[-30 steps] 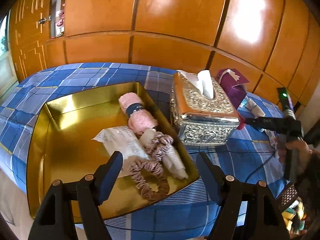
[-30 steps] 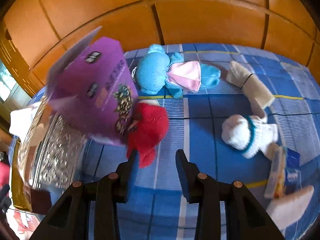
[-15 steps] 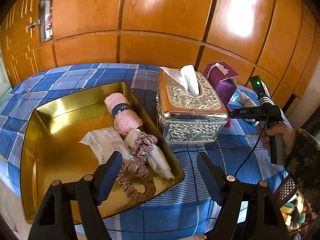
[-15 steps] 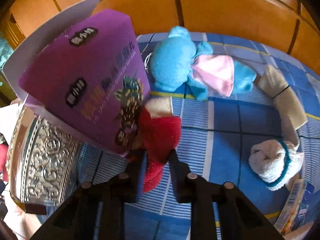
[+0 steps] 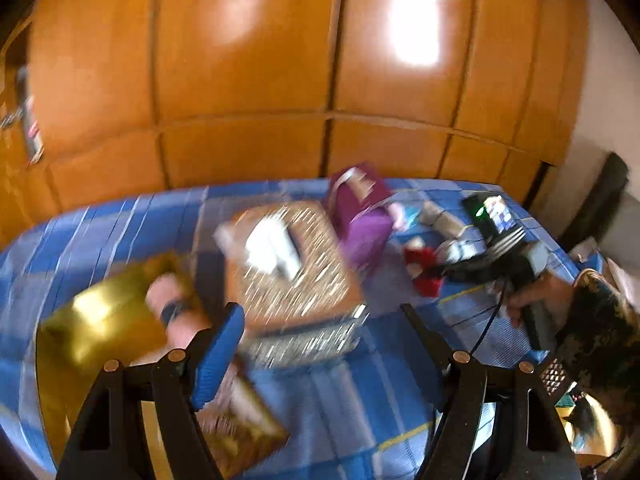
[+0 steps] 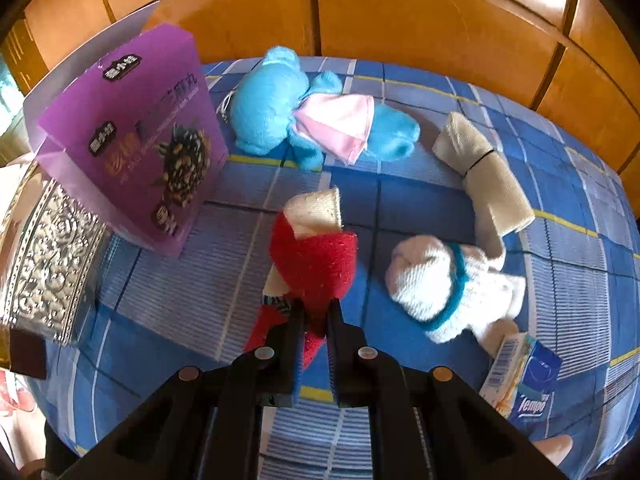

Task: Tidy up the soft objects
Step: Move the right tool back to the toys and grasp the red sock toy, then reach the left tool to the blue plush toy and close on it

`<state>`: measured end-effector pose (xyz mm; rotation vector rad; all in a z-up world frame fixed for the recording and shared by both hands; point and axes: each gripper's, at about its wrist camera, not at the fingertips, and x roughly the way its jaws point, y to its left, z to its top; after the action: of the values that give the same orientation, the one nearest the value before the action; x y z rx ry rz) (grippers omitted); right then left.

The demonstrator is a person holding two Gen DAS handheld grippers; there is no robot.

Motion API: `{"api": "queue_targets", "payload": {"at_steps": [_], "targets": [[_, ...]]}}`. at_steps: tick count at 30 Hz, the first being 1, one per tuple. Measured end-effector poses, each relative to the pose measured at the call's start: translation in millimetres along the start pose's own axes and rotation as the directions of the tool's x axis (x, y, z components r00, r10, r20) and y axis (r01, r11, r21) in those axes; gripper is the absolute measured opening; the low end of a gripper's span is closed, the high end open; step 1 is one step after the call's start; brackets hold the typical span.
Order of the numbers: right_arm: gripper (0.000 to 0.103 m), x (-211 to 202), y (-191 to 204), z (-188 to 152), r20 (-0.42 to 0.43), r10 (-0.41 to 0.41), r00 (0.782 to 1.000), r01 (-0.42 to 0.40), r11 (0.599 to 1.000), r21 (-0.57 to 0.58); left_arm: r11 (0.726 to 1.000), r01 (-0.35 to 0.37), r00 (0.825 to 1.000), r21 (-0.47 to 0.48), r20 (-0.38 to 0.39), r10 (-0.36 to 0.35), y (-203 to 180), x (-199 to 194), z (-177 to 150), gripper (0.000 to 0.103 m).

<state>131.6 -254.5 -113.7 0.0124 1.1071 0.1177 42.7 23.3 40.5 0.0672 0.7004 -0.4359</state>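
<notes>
My right gripper [image 6: 315,312] is shut on a red and cream soft cloth [image 6: 316,256] and holds it just above the blue checked cloth; it also shows in the left wrist view [image 5: 424,268]. A blue plush toy [image 6: 304,124], a beige rolled towel [image 6: 484,176] and a white rolled sock with a teal band [image 6: 444,284] lie around it. My left gripper [image 5: 320,340] is open and empty above the gold tray [image 5: 96,320], which holds a pink rolled towel [image 5: 172,300]. The left view is blurred.
A silver tissue box [image 5: 288,276] stands between tray and soft things, also in the right wrist view [image 6: 44,260]. A purple carton [image 6: 132,140] leans beside it. A Tempo tissue pack [image 6: 524,380] lies at right. Wooden panels [image 5: 280,60] stand behind.
My right gripper closed on the red cloth and pulled it away from the purple carton. My left gripper swung right and upward, blurring its view; the tray slid to the lower left.
</notes>
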Motion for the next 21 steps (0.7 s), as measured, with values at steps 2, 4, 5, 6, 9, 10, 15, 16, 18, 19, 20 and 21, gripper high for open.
{"api": "queue_targets", "payload": {"at_steps": [2, 4, 5, 6, 9, 10, 15, 16, 18, 19, 20, 21], "targets": [[0.009, 0, -1, -4, -0.006, 0.009, 1.000, -0.009, 1.000, 0.010, 0.999, 0.025, 1.000, 0.042, 0.008, -0.025, -13, 3, 22, 0.077], [0.010, 2, 3, -1, -0.005, 0.005, 1.000, -0.005, 1.000, 0.007, 0.995, 0.039, 0.999, 0.090, 0.011, -0.040, -27, 9, 45, 0.077], [0.010, 3, 4, 0, -0.007, 0.004, 1.000, -0.003, 1.000, 0.006, 0.992, 0.040, 0.999, 0.120, 0.008, -0.042, -36, 14, 59, 0.077], [0.010, 5, 4, 1, -0.009, 0.004, 1.000, -0.004, 1.000, 0.008, 0.989, 0.043, 0.999, 0.142, 0.002, -0.043, -41, 18, 69, 0.077], [0.011, 8, 4, 4, -0.017, 0.010, 1.000, -0.010, 1.000, 0.022, 0.973, 0.057, 0.998, 0.223, -0.014, -0.056, -61, 38, 109, 0.077], [0.011, 8, 3, 5, -0.019, 0.013, 1.000, -0.012, 1.000, 0.025, 0.963, 0.062, 0.998, 0.264, -0.033, -0.055, -69, 48, 124, 0.077], [0.011, 10, -4, 7, -0.032, 0.042, 0.999, -0.040, 0.997, 0.063, 0.906, 0.062, 0.993, 0.418, -0.117, -0.015, -97, 108, 175, 0.077], [0.011, 10, -5, 7, -0.034, 0.045, 0.998, -0.043, 0.997, 0.065, 0.900, 0.072, 0.990, 0.429, -0.139, -0.013, -101, 118, 179, 0.077], [0.012, 11, -5, 8, -0.038, 0.051, 0.998, -0.048, 0.996, 0.069, 0.880, 0.100, 0.978, 0.464, -0.210, -0.001, -111, 147, 188, 0.077], [0.012, 11, -5, 7, -0.040, 0.052, 0.998, -0.049, 0.996, 0.068, 0.869, 0.090, 0.974, 0.487, -0.225, 0.026, -116, 160, 189, 0.077], [0.012, 11, -5, 7, -0.042, 0.053, 0.998, -0.050, 0.997, 0.067, 0.851, 0.085, 0.967, 0.519, -0.248, 0.055, -123, 176, 190, 0.077], [0.012, 11, -5, 7, -0.042, 0.054, 0.998, -0.051, 0.997, 0.064, 0.836, 0.090, 0.960, 0.541, -0.270, 0.071, -126, 186, 188, 0.077]]}}
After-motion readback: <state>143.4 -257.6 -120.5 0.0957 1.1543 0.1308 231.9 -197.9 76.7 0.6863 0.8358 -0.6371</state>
